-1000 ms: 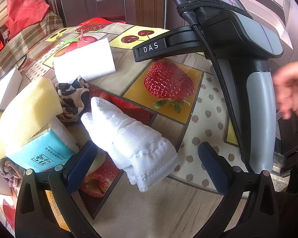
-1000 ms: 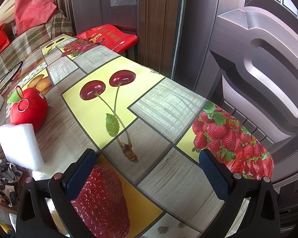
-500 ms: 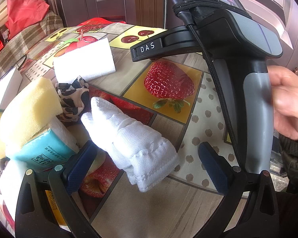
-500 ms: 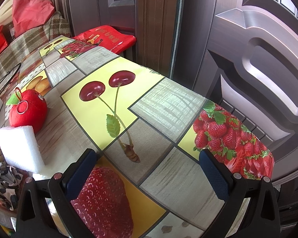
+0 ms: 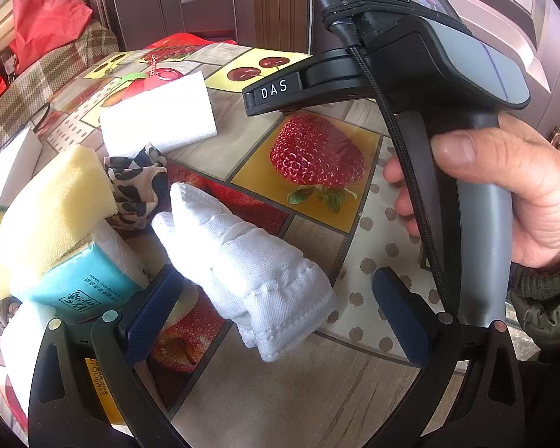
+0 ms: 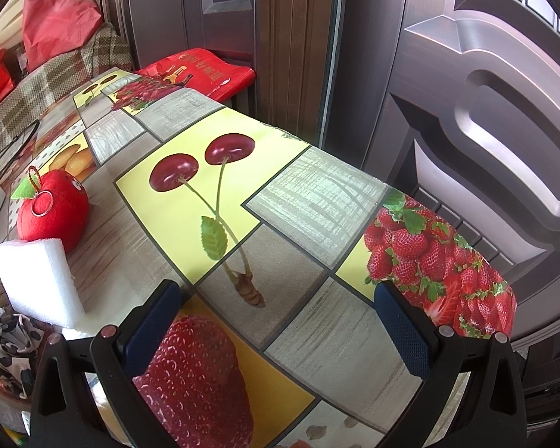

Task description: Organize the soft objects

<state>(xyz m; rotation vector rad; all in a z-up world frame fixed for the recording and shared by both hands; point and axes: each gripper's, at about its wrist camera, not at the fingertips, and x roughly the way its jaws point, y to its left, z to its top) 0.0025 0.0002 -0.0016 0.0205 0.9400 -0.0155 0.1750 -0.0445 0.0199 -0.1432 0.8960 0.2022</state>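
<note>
- Two blue-padded fingers of the left gripper [image 5: 276, 317] stand wide apart in the left wrist view, holding nothing; the folded white cloth [image 5: 242, 261] lies on the table between them, its hemmed end nearest the camera, touching neither pad as far as I can tell.
- Left of the cloth sits a crowded cluster: a yellow sponge [image 5: 56, 201] resting on a blue tissue pack [image 5: 82, 283], a black-and-white patterned fabric [image 5: 138, 183] just beside the cloth's far tip, and a white foam block [image 5: 156, 115] farther back.
- A bare right hand [image 5: 504, 194] grips the handle of the other gripper at the right of this view.
- Likely risk: if the left jaws close here, the left pad could catch the tissue pack or drag the patterned fabric along, since both are so close; the limp cloth may also unfold or slip from a shallow pinch.
- From the right wrist view, the right gripper [image 6: 280, 324] is equally spread and empty, above bare tablecloth, well apart from the soft things.
- A red plush apple [image 6: 52, 209] stands behind the white foam block at that view's left edge.
- Fruit-print tablecloth [image 6: 310, 201] covers the table; its glossy look suggests things may slide.
- Dark panelled doors [image 6: 485, 112] stand close behind, with a red bag [image 6: 59, 15] on plaid upholstery.
</note>
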